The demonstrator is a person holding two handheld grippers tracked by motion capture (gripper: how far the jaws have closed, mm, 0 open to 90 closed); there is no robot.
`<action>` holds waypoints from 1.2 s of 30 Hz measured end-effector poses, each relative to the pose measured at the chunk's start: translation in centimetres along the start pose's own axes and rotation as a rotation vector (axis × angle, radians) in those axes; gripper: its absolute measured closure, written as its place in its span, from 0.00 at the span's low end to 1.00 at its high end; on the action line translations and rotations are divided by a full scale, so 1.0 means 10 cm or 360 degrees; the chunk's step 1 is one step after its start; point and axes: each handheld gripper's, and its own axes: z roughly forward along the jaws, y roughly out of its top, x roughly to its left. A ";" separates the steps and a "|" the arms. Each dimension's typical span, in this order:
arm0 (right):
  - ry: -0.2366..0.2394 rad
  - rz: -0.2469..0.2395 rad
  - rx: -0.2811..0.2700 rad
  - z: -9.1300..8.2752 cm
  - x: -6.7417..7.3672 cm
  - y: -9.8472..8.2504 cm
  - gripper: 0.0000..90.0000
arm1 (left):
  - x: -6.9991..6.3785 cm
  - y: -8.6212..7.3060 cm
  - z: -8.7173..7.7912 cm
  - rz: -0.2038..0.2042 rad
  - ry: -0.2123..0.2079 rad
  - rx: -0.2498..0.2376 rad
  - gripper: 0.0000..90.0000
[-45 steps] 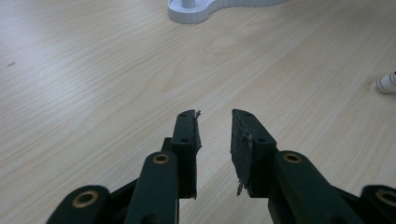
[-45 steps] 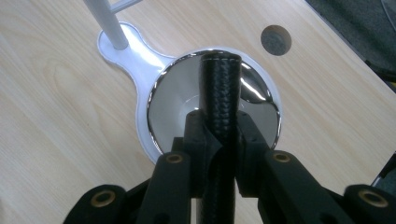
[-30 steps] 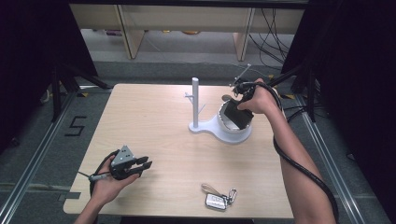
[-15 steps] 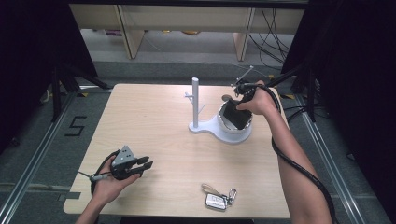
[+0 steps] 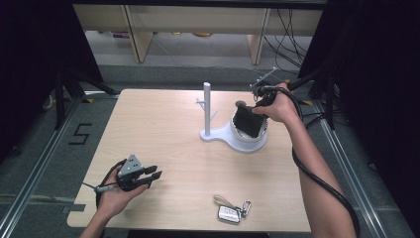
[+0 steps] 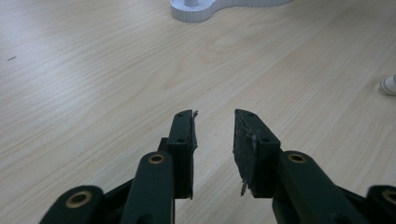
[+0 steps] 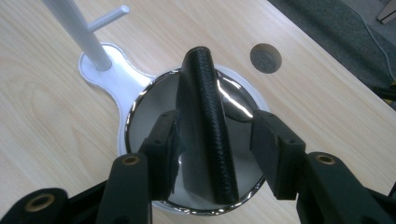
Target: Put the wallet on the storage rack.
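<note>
My right claw (image 7: 212, 154) had just been opening around the black textured leather wallet (image 7: 204, 121), now propped upright in the shiny chrome bowl (image 7: 140, 112), placing nearly done, only withdrawal left.

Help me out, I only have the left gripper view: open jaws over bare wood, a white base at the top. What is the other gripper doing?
Observer: The right gripper is above a chrome bowl on that white stand; its jaws have just been opening.
Operator: Anything between them?
Observer: A black wallet stands on edge in the bowl, one jaw clearly apart from it.
Operator: Anything else on the table?
Observer: A key fob lies near the front edge.
</note>
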 end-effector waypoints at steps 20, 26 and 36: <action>-0.0017 0.0098 -0.0061 -0.33 0.13 -0.41 0.57 | -0.05 0.00 0.00 -0.0030 0.0016 -0.0049 0.69; 0.0001 0.0119 -0.0046 -0.31 0.17 -0.61 0.58 | -0.08 0.00 0.02 -0.0029 -0.0006 -0.0047 0.67; 0.0086 0.0175 0.0000 -0.19 0.35 -1.05 0.60 | -0.11 -0.01 0.04 -0.0036 -0.0017 -0.0056 0.66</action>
